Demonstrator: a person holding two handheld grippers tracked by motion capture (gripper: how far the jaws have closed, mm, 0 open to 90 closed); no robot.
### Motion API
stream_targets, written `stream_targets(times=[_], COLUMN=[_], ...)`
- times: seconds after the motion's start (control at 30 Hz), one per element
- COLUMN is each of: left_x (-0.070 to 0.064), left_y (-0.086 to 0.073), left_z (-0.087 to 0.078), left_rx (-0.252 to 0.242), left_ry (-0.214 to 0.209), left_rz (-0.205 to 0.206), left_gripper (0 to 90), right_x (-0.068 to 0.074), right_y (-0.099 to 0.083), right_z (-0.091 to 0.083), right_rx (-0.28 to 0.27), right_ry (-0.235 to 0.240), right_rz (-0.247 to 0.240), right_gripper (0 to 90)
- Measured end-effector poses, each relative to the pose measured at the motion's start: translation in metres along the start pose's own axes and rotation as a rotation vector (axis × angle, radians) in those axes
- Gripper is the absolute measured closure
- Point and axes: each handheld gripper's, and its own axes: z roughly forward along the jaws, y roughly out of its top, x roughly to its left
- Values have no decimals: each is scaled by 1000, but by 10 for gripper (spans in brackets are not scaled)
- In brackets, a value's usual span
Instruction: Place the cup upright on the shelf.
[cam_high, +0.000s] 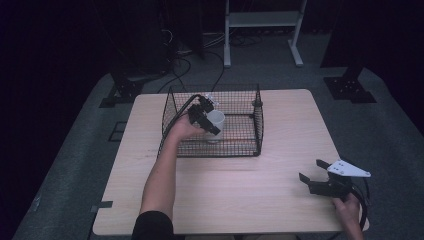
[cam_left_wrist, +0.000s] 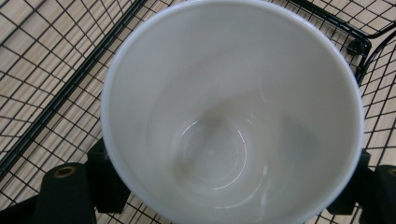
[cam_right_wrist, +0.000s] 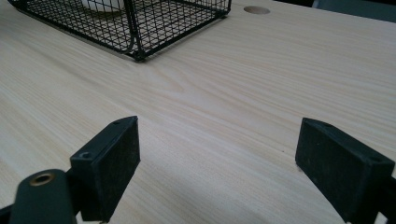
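Reaching into a black wire basket (cam_high: 257, 127) at the far middle of the table (cam_high: 240, 185), the person's left hand (cam_high: 184, 127) holds the left tongs (cam_high: 209, 116) around a white cup (cam_high: 216, 119). The cup is inside the basket, toward its left half, and appears to be at or just above the mesh floor; whether it rests there or is lifted cannot be told. In the left gripper view the cup (cam_left_wrist: 232, 109) is seen from above with its mouth open toward the camera, so its long axis runs roughly along the line of the tongs, and it is empty. One black jaw sits against the cup's outer wall at the lower left and the other at the lower right, so the tongs look pinched on the cup's sides. The basket's wire floor (cam_left_wrist: 42, 79) and the wood beneath it show all around the cup. The right tongs (cam_high: 315, 176) are held low over the near right corner of the table, well apart from the basket, with the jaws spread wide and nothing between them. In the right gripper view the basket (cam_right_wrist: 140, 23) lies ahead and to the left of these tongs. The left hand is therefore by far the nearer to the cup, and any next move with the cup likely depends on it.
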Motion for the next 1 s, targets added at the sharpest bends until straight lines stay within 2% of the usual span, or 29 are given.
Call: stream_targets(times=[0.2, 0.4, 0.5, 0.6, 0.93, 1.0], left_x=[0, -1, -3, -3, -10, -12], left_y=[-2, -2, -1, 0, 0, 0], left_z=[0, -1, -4, -10, -28, -31], left_rx=[15, 10, -15, -41, -74, -85], left_ry=[11, 8, 16, 24, 57, 51], left_rz=[-1, -1, 16, 8, 30, 28], left_gripper=[206, 187, 170, 105, 81, 80], right_x=[0, 0, 0, 0, 0, 0], right_y=[0, 0, 0, 0, 0, 0], right_z=[0, 0, 0, 0, 1, 1], right_rx=[1, 2, 3, 0, 5, 5], right_ry=[1, 1, 2, 2, 3, 3], right_rz=[1, 3, 3, 2, 0, 0], right_gripper=[131, 131, 131, 131, 131, 131])
